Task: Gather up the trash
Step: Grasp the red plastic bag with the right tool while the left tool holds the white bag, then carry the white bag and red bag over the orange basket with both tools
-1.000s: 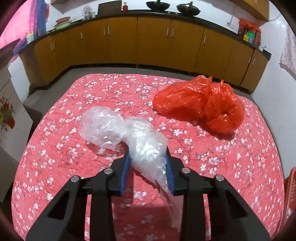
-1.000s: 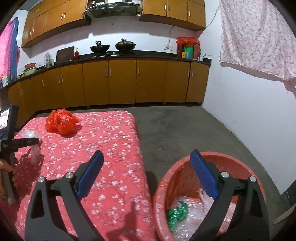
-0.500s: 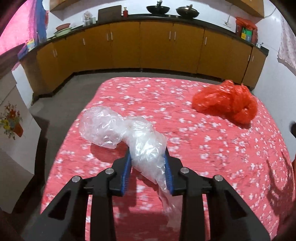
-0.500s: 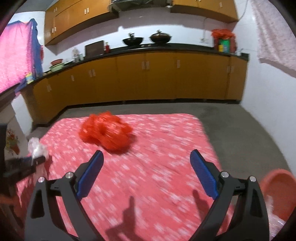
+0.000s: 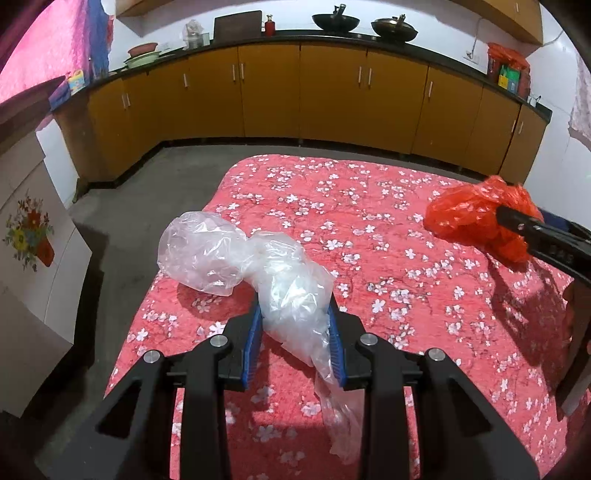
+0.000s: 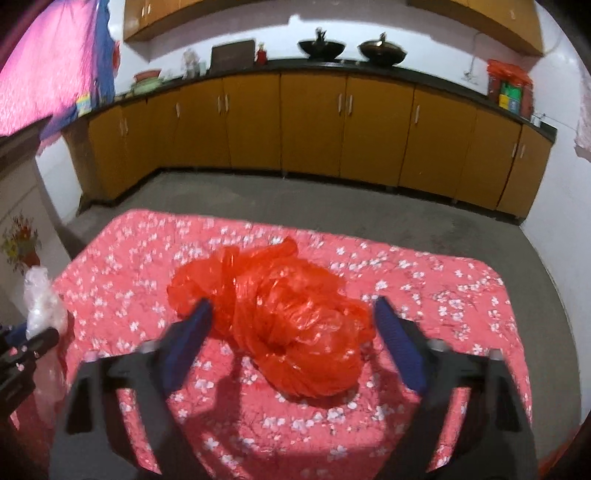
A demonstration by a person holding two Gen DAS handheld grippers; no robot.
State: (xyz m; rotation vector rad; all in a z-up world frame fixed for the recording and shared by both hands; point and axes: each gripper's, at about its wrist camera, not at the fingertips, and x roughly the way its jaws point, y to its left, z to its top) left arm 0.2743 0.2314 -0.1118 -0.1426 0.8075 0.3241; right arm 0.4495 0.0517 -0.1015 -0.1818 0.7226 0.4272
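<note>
Progress stands midway: in the left wrist view, the left gripper [image 5: 295, 347] has its jaws clamped on the clear plastic bag [image 5: 251, 273] above the floral surface [image 5: 369, 236]. In the right wrist view, the right gripper [image 6: 291, 350] has just been closing its jaws around the red plastic bag [image 6: 280, 321], which lies on the surface between them, not yet pinched; both bags remain to be binned.

Ahead of me: orange cabinets [image 5: 332, 92] w/ a black countertop [image 6: 369, 68], two dark woks [image 5: 335, 21] on it. Red bottle [image 5: 269, 26] nearby. Flower-painted white panel [image 5: 29, 236] at left.
</note>
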